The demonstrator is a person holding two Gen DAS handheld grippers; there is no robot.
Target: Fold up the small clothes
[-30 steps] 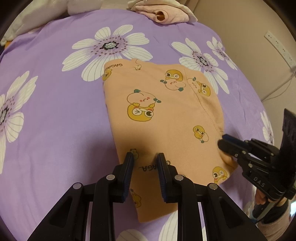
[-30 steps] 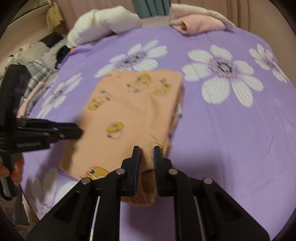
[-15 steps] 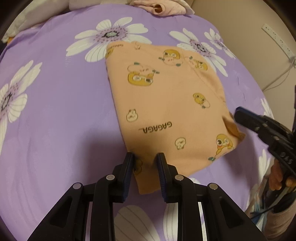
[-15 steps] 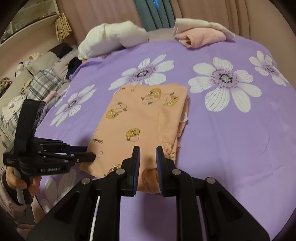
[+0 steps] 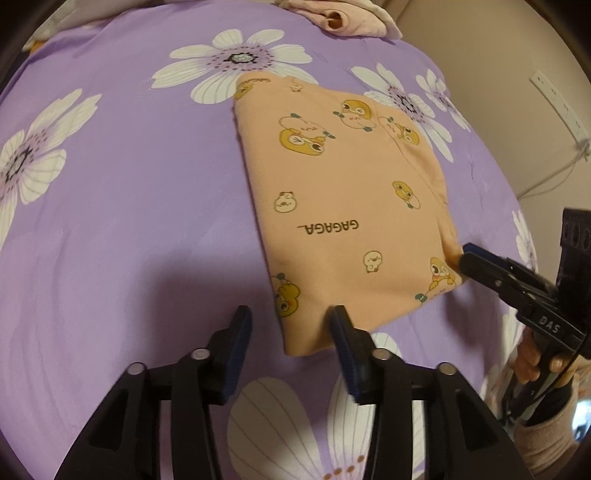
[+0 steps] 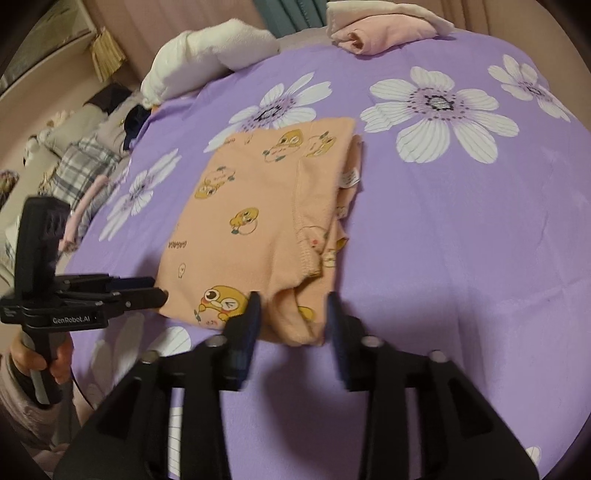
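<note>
A folded orange garment [image 5: 343,206] with yellow duck prints lies flat on the purple flowered bedspread [image 5: 122,206]; it also shows in the right wrist view [image 6: 258,221]. My left gripper [image 5: 291,325] is open, its fingers straddling the garment's near corner. My right gripper [image 6: 291,314] is open, its fingers either side of the garment's near folded end. In the left wrist view the right gripper [image 5: 469,258] touches the garment's right corner. In the right wrist view the left gripper [image 6: 155,291] sits at the garment's left corner.
A pile of folded pink clothes [image 6: 384,31] lies at the far edge of the bed, next to a white towel [image 6: 207,55]. More clothes [image 6: 85,166] are heaped off the bed's left side. A wall with a power strip [image 5: 557,103] lies to the right.
Both grippers have opened and let go of the garment. They have drawn back to its near edge, and the garment now lies flat on the bedspread.
</note>
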